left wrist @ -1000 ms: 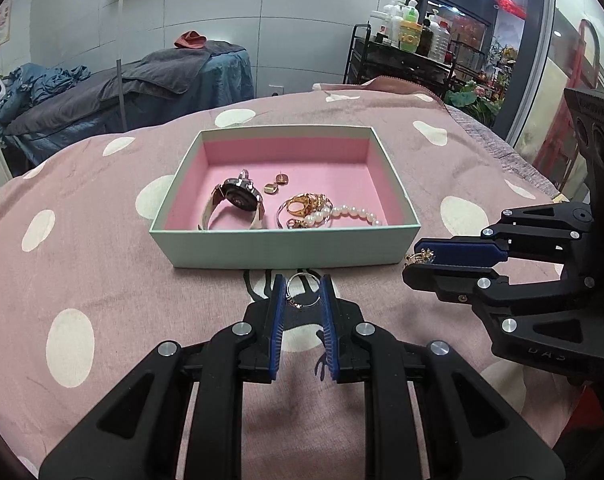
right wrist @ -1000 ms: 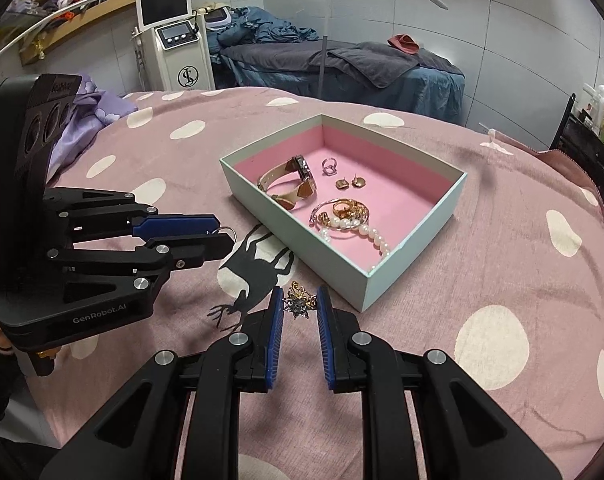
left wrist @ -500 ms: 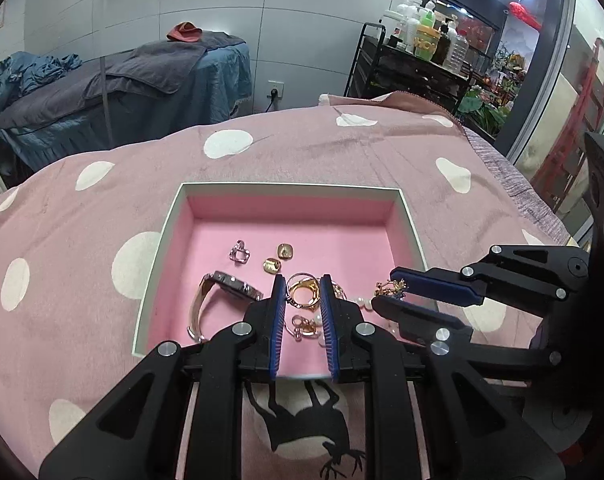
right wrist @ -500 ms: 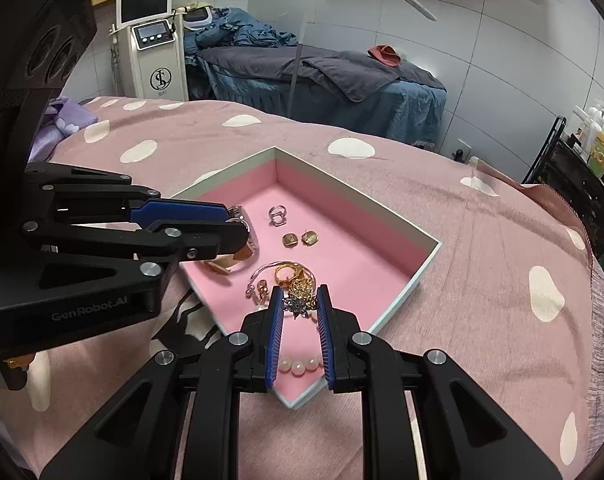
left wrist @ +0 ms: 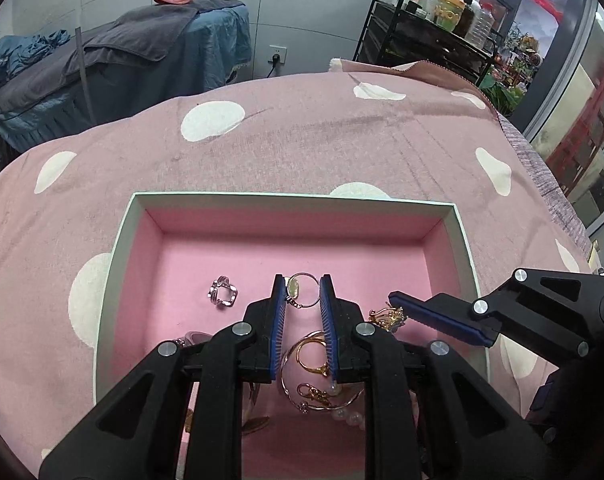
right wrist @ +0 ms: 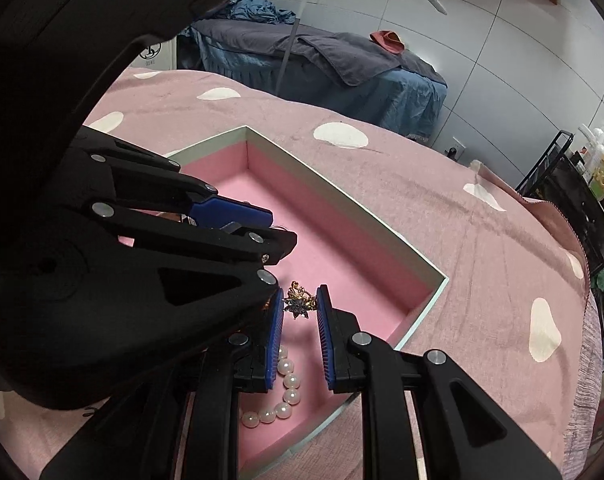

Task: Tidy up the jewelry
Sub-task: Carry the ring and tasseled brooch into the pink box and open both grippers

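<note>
left gripper clamped on hoop earring, right gripper clamped on flower brooch; both held over pink-lined box. step: depositing. next, likely: lower, part fingers, avoiding pearl bracelet.

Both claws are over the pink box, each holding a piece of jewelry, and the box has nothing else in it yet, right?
Not quite. The left claw grips a ring and the right claw a star-shaped brooch over the pink box, but the box isn't bare: the left wrist view shows a silver ring and gold bangle, the right wrist view pearls.
</note>
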{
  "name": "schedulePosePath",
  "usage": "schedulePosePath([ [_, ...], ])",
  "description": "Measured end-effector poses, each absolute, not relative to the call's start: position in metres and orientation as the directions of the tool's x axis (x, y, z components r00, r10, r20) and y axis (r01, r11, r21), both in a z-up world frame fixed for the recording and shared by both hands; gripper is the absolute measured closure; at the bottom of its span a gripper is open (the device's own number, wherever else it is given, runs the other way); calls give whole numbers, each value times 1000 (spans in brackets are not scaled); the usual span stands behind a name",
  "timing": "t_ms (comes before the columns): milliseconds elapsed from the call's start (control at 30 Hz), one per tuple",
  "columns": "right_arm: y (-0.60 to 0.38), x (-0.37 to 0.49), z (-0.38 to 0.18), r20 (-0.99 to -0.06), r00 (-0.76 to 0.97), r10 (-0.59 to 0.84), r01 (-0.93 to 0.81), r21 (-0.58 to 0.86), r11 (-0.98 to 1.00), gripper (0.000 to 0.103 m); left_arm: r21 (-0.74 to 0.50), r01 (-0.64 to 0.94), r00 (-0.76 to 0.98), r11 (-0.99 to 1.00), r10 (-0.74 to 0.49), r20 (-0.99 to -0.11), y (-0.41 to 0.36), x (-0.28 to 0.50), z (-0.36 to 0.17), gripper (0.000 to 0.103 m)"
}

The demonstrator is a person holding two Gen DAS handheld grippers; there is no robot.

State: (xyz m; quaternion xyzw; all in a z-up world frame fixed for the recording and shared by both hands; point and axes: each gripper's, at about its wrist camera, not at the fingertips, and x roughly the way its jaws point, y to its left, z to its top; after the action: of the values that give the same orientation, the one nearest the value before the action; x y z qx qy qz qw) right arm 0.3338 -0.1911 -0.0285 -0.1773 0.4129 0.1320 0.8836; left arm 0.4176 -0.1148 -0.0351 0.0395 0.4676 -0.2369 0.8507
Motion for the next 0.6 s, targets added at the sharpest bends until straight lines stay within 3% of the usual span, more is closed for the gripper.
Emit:
schedulePosePath([
  [600, -185, 337, -39, -787, 607, 112, -395, -177, 901, 84, -200, 418, 419, 886, -383, -823, -114, 429, -46, 84],
])
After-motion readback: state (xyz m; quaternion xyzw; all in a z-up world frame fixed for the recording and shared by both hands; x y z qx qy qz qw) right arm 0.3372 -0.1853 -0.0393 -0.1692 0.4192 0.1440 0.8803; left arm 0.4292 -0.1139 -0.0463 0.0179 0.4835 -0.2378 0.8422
